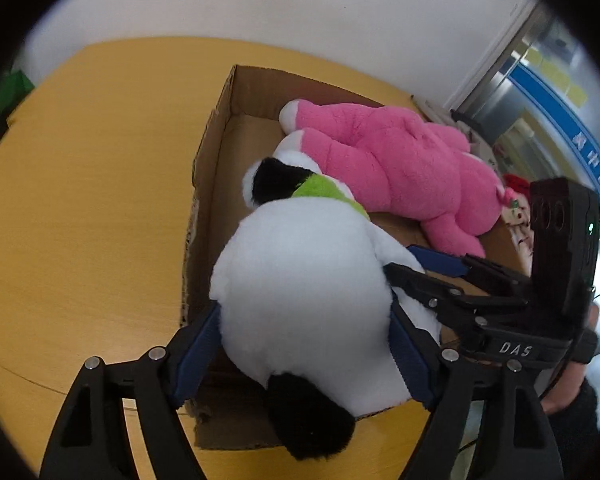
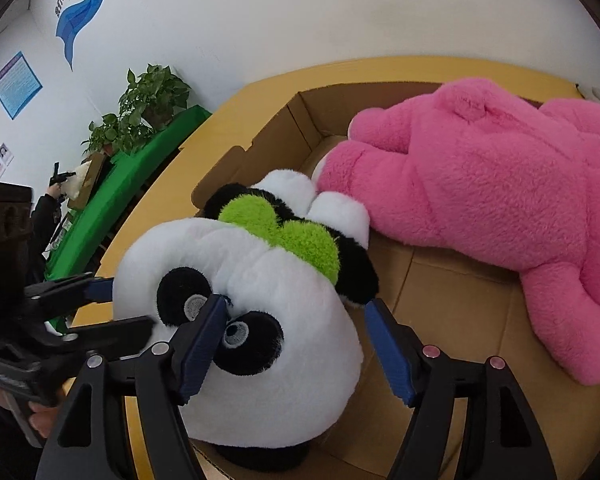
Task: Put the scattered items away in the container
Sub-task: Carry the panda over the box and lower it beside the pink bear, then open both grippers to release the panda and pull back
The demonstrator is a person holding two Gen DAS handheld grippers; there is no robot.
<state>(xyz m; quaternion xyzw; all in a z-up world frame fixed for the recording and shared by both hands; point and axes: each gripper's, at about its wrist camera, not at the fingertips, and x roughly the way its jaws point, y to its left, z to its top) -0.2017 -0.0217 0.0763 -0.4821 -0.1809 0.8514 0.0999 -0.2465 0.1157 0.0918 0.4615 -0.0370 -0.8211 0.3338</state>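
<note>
A white and black panda plush (image 1: 304,280) with a green scarf hangs over the near end of an open cardboard box (image 1: 220,128). My left gripper (image 1: 304,356) is shut on the panda's head, its blue pads pressed into both sides. In the right wrist view the panda's face (image 2: 236,312) sits between the fingers of my right gripper (image 2: 296,344), whose jaws stand apart around the head; its left pad (image 2: 202,344) touches the face near the eye. A large pink plush (image 1: 400,172) lies inside the box (image 2: 452,280), also seen in the right wrist view (image 2: 500,200).
The box stands on a yellow wooden table (image 1: 84,184). A green-covered bench with potted plants (image 2: 148,96) stands by the wall at left. Another person (image 2: 52,208) stands farther back. More fabric items (image 1: 516,200) lie past the box's right side.
</note>
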